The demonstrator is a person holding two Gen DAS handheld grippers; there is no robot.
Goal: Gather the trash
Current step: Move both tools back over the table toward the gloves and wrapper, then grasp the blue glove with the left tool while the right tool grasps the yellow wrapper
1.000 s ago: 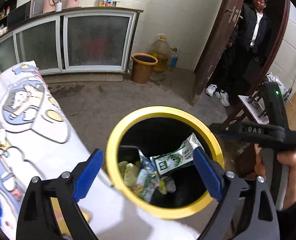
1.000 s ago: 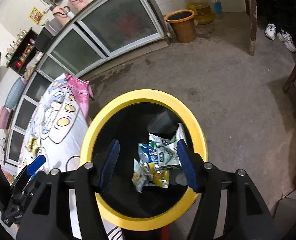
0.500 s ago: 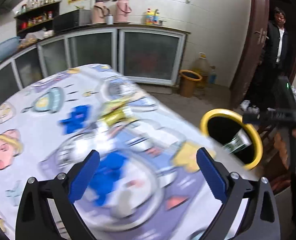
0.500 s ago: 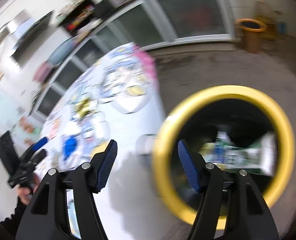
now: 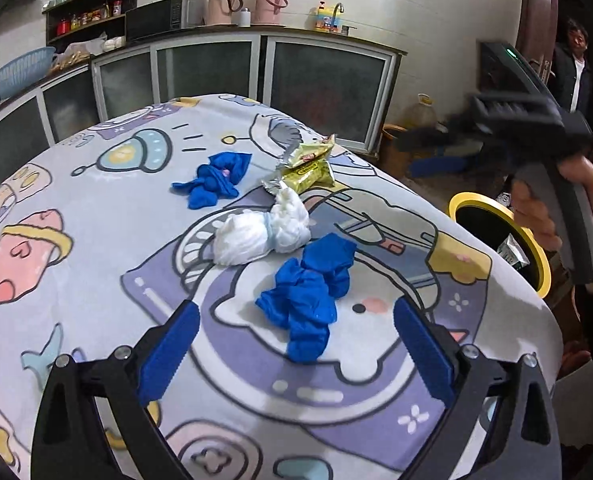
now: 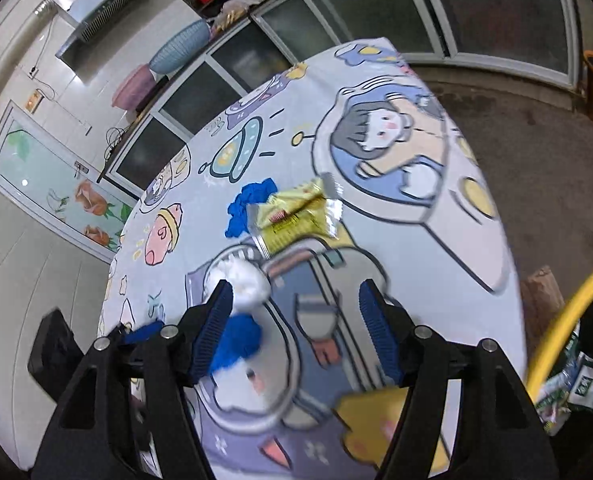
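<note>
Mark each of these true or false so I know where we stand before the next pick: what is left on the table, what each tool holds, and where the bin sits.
1. Two blue crumpled pieces lie on the table. True: the near blue piece and the far blue piece.
2. The left tool grips the white wad. False: its jaws are open and empty; the white wad lies beyond them on the tablecloth.
3. The yellow wrappers lie on the table. True.
4. The yellow-rimmed bin is empty. False: packets show inside it.
5. The right tool carries a wrapper. False: its jaws have just been opening, with nothing between them.
</note>
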